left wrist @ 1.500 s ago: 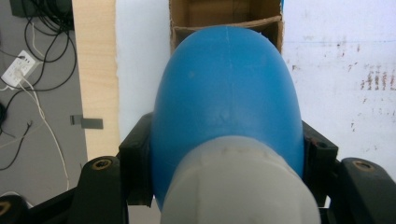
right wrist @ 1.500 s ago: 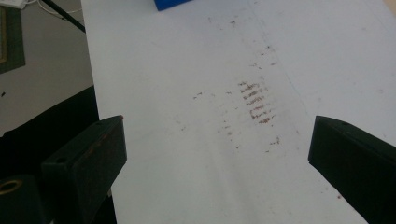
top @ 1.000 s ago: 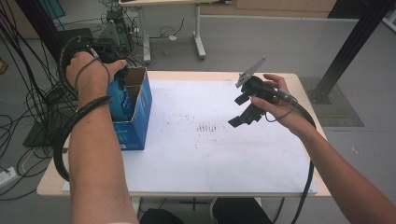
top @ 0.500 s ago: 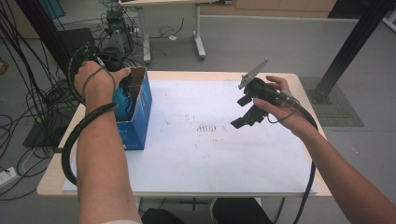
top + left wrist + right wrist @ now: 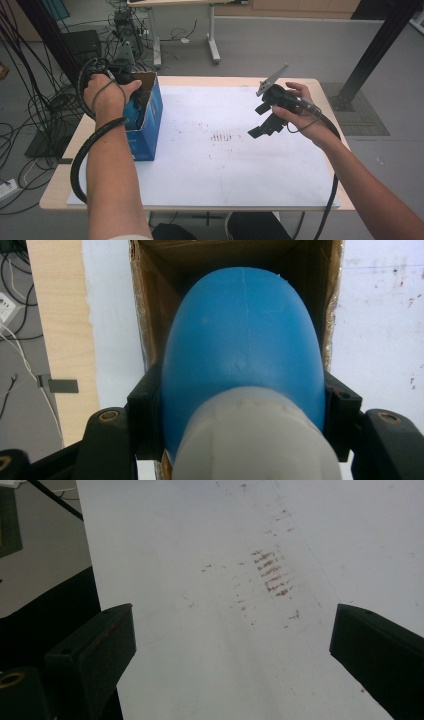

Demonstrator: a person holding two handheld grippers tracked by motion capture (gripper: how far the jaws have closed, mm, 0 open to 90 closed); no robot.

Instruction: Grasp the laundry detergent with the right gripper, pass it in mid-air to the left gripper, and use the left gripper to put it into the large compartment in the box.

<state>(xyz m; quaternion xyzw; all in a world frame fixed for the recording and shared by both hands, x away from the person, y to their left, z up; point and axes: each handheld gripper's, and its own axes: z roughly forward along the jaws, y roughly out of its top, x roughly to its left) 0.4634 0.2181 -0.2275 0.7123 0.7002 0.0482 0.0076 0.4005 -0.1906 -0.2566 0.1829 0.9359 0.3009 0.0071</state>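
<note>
Inside the cardboard box [image 5: 150,305], left tongs [image 5: 242,405] grip a blue bottle [image 5: 240,340]; right tongs [image 5: 232,645] wide.

Bench and its surroundings

A light wooden bench [image 5: 60,192] carries a large white sheet [image 5: 240,175] that covers most of its top and bears a small patch of brownish smudges [image 5: 224,136] near the middle, seen also in the right gripper view [image 5: 272,572]. Beyond the bench lies a grey floor [image 5: 280,45] with a tangle of black cables [image 5: 30,115] at the left, the white legs of another table [image 5: 212,42] behind, and a black post [image 5: 375,50] slanting up at the right beside a dark floor mat [image 5: 362,117].
</note>
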